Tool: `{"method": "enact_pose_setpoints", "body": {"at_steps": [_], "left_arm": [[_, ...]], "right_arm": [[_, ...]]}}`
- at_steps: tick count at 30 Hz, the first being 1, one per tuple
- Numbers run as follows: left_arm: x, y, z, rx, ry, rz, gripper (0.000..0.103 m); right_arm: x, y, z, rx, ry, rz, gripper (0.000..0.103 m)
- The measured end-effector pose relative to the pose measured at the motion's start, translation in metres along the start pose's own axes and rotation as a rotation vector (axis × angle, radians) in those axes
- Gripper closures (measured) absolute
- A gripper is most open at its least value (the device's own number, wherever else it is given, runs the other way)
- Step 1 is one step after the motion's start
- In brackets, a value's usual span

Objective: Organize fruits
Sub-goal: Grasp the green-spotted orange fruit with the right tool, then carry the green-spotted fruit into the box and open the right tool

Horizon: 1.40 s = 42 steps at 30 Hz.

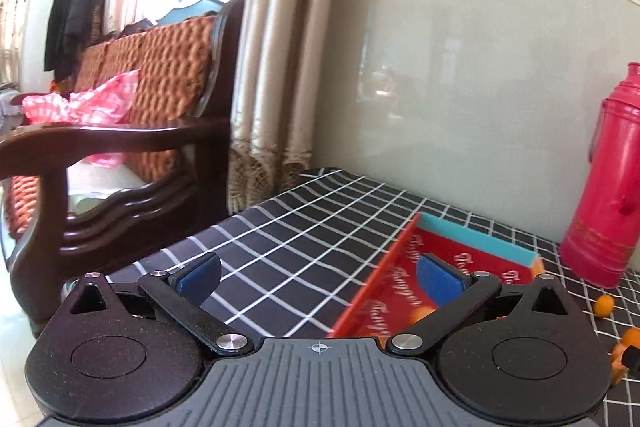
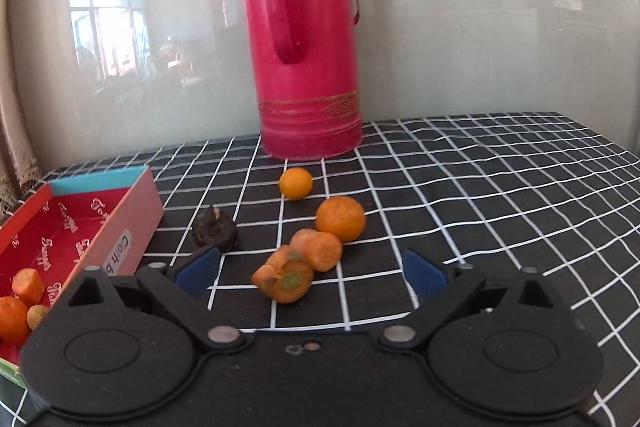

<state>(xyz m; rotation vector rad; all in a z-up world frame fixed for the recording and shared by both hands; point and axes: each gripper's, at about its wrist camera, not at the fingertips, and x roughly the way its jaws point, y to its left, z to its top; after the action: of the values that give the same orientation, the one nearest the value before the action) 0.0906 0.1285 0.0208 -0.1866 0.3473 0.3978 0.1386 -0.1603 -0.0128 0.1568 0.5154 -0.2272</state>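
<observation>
Right gripper (image 2: 310,273): jaws apart, holding nothing. Directly ahead of the gap, a persimmon (image 2: 285,279) lies on the checked cloth (image 2: 480,187) covering the counter, calyx facing the camera. A second orange fruit (image 2: 317,249) touches it from behind, and a mandarin (image 2: 341,218) sits just beyond that. A small round orange fruit (image 2: 295,183) lies farther back, near the base of the pink thermos flask (image 2: 306,39). A dark, shrivelled fruit (image 2: 215,228) rests left of the group, beside the wall of the red box (image 2: 132,215). Three orange fruits (image 2: 18,307) lie inside the box at its near end.

Left gripper (image 1: 318,277): jaws apart, holding nothing, above the cloth with the right finger over the box interior. A wooden sofa (image 1: 120,147) and curtain (image 1: 276,47) stand beyond the counter edge.
</observation>
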Motion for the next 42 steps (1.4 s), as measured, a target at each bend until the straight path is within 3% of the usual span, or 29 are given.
{"method": "enact_pose_setpoints", "body": {"at_steps": [3, 8, 12, 15, 25, 33, 38, 42], "left_arm": [[0.004, 0.009, 0.000, -0.004, 0.005, 0.011, 0.000], [0.009, 0.020, -0.001, -0.020, 0.011, 0.028, 0.000], [0.010, 0.023, -0.004, -0.016, 0.014, 0.041, 0.000], [0.011, 0.025, -0.003, -0.020, 0.012, 0.047, 0.000], [0.013, 0.030, -0.003, -0.054, 0.022, 0.059, 0.000], [0.017, 0.042, -0.003, -0.099, 0.043, 0.088, 0.000], [0.017, 0.044, -0.004, -0.100, 0.045, 0.092, 0.000], [0.018, 0.044, -0.004, -0.090, 0.046, 0.088, 0.000]], "right_arm": [[0.009, -0.002, 0.000, 0.035, 0.036, 0.010, 0.026], [0.023, 0.001, 0.002, 0.058, 0.064, 0.014, 0.028], [0.034, 0.007, -0.001, 0.047, 0.109, 0.020, 0.062], [0.033, 0.011, -0.003, 0.023, 0.102, 0.025, 0.071], [0.018, 0.020, -0.002, -0.029, 0.046, 0.066, 0.072], [-0.019, 0.039, 0.000, -0.094, -0.084, 0.283, 0.071], [-0.034, 0.061, -0.004, -0.199, -0.121, 0.425, 0.071], [-0.050, 0.083, -0.011, -0.311, -0.152, 0.484, 0.071]]}}
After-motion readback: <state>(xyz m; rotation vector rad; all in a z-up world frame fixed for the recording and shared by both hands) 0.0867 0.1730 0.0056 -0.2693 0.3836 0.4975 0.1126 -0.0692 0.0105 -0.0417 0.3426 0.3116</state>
